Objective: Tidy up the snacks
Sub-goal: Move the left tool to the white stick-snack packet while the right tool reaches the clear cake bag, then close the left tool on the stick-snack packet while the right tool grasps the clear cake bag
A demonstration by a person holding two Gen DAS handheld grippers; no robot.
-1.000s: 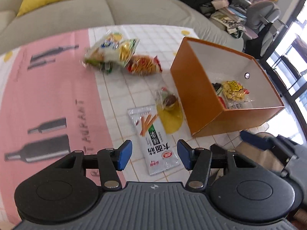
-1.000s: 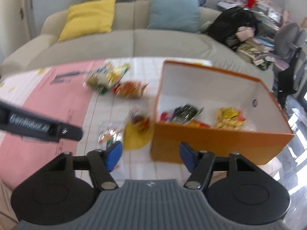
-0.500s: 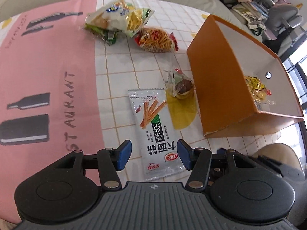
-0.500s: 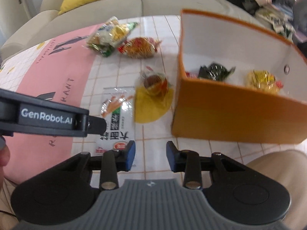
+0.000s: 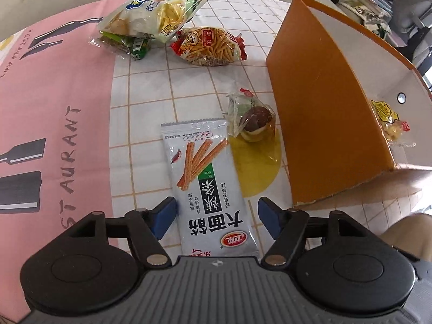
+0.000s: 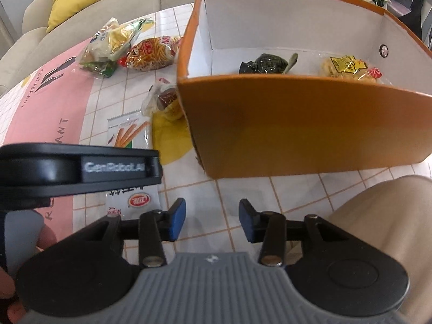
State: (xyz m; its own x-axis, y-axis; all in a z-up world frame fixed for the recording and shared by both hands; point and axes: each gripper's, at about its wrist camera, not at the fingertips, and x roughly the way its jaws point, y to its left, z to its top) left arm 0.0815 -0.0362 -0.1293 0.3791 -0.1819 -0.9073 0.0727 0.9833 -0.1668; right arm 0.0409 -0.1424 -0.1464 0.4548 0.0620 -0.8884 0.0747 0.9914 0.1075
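The left tongs' body (image 6: 81,167) hides the noodle-stick packet's (image 6: 127,132) middle.

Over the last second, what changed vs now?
Both tongs came down toward the table. The left tongs have just been opening and now straddle the white spicy-strip packet, pads not touching it. The right tongs closed, then reopened a little, over bare tablecloth, holding nothing. Unchanged: the orange box and the loose snacks; nothing was picked up or released.
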